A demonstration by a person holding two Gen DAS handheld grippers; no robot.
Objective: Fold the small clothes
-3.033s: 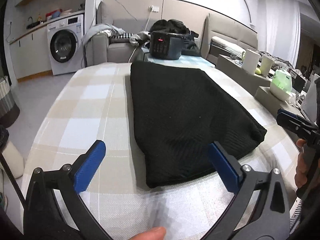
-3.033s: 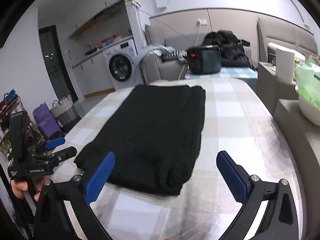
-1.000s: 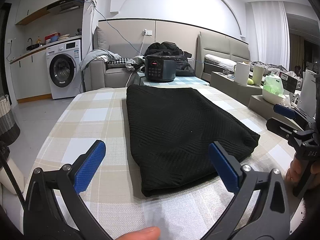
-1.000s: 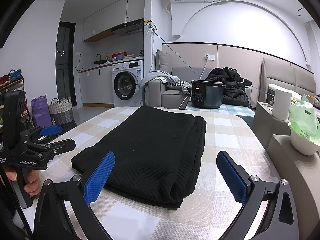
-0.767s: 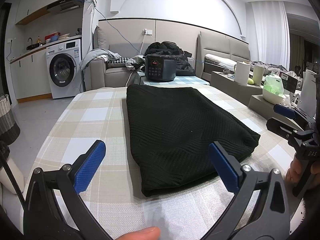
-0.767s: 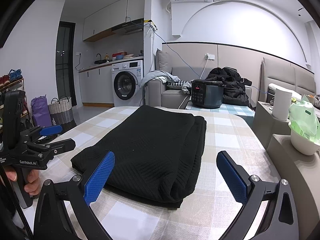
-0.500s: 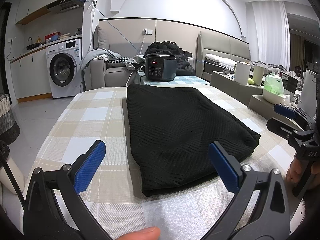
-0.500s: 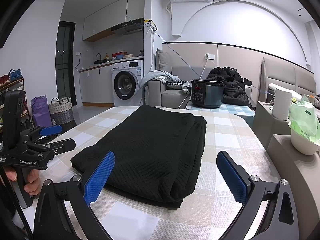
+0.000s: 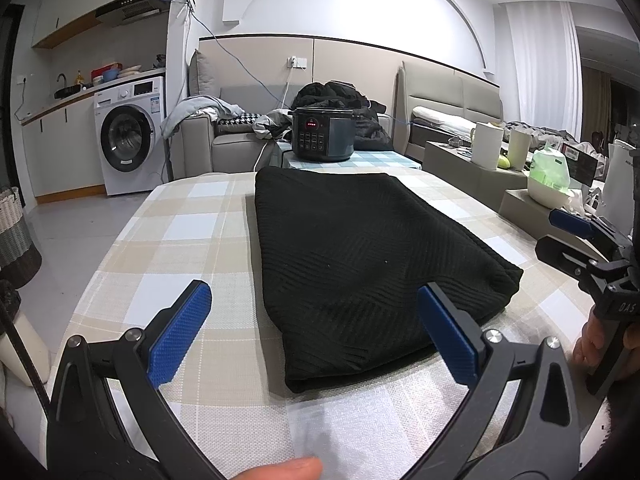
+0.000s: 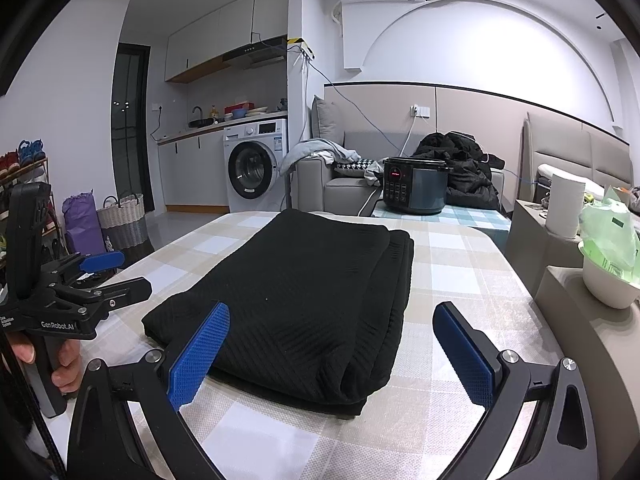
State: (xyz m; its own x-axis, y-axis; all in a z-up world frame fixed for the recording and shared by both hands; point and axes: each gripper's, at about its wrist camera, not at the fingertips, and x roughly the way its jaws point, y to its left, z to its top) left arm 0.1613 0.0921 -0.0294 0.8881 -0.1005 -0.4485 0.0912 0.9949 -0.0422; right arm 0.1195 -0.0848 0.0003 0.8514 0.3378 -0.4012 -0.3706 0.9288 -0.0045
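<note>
A black knitted garment (image 9: 360, 248) lies folded in a long rectangle on the checked tablecloth (image 9: 180, 248); in the right wrist view the same garment (image 10: 304, 300) shows stacked layers along its right edge. My left gripper (image 9: 316, 328) hovers open just short of the garment's near end, nothing between its blue pads. My right gripper (image 10: 332, 352) is open too, held over the garment's near right corner. Each gripper appears in the other's view, the right one (image 9: 580, 240) and the left one (image 10: 104, 272), both held by a hand off the table's sides.
A dark electric cooker (image 9: 322, 138) stands on a small table beyond the far end. A sofa with clothes (image 9: 240, 128) and a washing machine (image 9: 128, 136) lie further back. A side ledge with a white bowl and green bag (image 10: 610, 268) runs along the right.
Since three seconds ago both grippers have tilted up to a lower, more level view of the table. Over the last second nothing has visibly moved.
</note>
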